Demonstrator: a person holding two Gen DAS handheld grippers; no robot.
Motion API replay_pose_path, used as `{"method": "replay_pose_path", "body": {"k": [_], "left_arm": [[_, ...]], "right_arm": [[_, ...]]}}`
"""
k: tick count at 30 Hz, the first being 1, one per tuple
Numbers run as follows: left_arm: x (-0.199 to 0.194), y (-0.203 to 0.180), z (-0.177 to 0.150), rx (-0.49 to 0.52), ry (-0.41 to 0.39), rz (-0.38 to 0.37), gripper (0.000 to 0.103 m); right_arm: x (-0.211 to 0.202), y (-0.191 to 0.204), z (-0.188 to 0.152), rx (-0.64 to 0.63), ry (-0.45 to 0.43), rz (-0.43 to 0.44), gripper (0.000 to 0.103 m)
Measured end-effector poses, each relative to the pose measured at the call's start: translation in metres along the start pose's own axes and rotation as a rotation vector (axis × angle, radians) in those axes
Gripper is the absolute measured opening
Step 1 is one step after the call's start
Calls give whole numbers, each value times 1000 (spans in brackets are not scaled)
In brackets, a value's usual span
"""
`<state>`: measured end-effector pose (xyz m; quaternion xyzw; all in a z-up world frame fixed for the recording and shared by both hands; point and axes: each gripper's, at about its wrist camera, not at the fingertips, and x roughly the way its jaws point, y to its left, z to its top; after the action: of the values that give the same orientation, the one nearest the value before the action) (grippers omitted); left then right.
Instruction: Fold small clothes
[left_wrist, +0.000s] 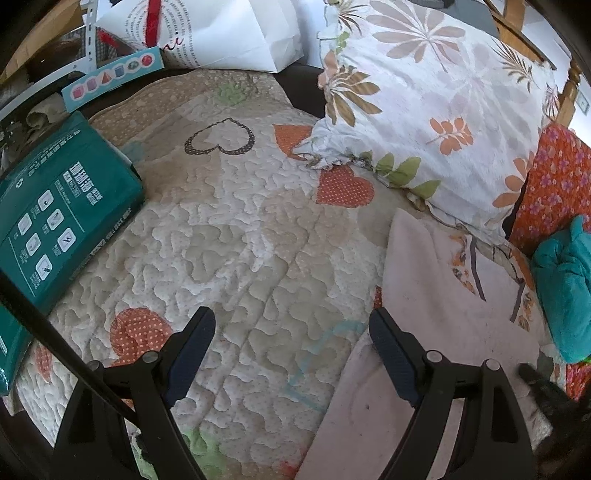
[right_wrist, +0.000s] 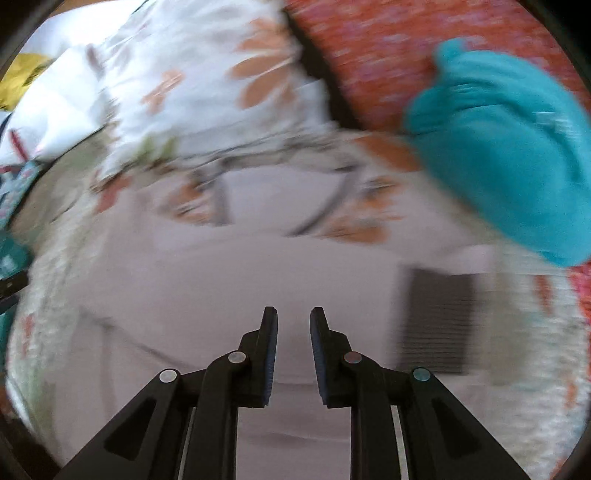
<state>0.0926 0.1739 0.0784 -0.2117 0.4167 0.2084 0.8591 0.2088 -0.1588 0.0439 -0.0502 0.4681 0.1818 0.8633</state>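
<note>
Two tools | left tool (left_wrist: 291, 332) wide, pale pink garment (left_wrist: 436, 295) just right | right tool (right_wrist: 293, 321) narrow, empty, above it.

Heart-patterned quilt (left_wrist: 236, 229), floral pillow (left_wrist: 436, 110), wooden bedframe (left_wrist: 517, 29)

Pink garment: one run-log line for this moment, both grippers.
left gripper open, empty | right gripper narrow gap, nothing gripped | pink garment flat on quilt | teal garment bunched beside

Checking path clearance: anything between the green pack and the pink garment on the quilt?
Nothing. In the left wrist view only bare quilt lies between the green pack and the pink garment.
</note>
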Motion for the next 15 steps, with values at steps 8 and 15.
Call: {"method": "replay_pose_path", "body": {"k": [8, 15], "left_arm": [[-9, 23, 7, -43, -3, -15, 84], [-9, 39, 6, -114, 24, -47, 84]], "right_arm": [[28, 57, 23, -211, 15, -115, 27], [42, 129, 42, -263, -7, 120, 25]]}}
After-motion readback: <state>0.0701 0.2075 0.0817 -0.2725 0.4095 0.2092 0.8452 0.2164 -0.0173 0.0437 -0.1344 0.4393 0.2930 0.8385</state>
